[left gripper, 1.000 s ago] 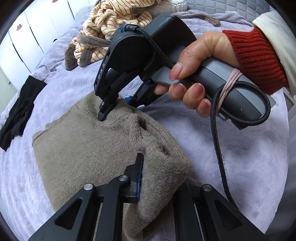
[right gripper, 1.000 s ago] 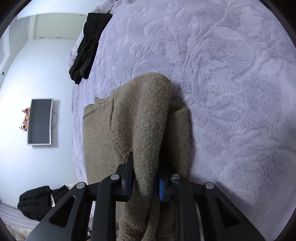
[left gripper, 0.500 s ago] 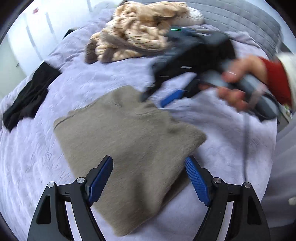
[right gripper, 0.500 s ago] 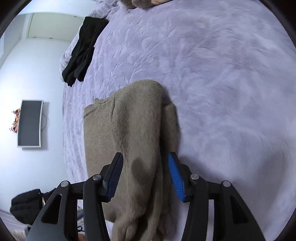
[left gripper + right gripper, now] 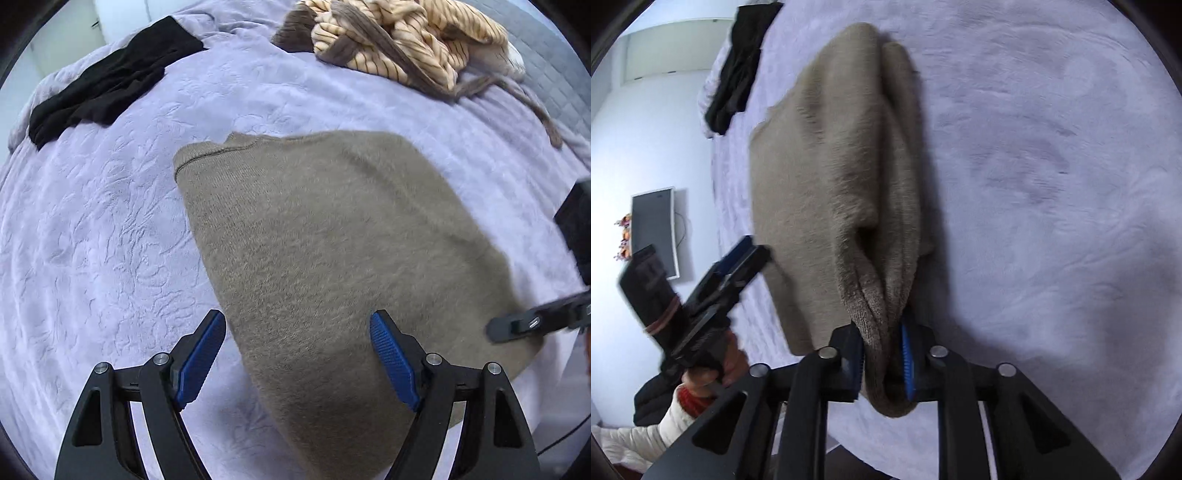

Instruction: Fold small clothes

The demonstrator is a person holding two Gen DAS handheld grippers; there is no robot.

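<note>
Sweater point(image 5: 332, 236), taupe knit, folded on lilac bed point(image 5: 92, 221). Right gripper point(image 5: 882, 363): jaws just closed, pinching its near edge. Left gripper point(image 5: 297, 354): jaws wide, empty.

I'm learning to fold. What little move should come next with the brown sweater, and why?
Probably lift and carry the pinched edge across. The right claw is shut on a bunched edge of the brown sweater, while the left claw hangs open above it, holding nothing.

Bare bedspread point(image 5: 1052, 184) right of sweater point(image 5: 827, 177)
</note>
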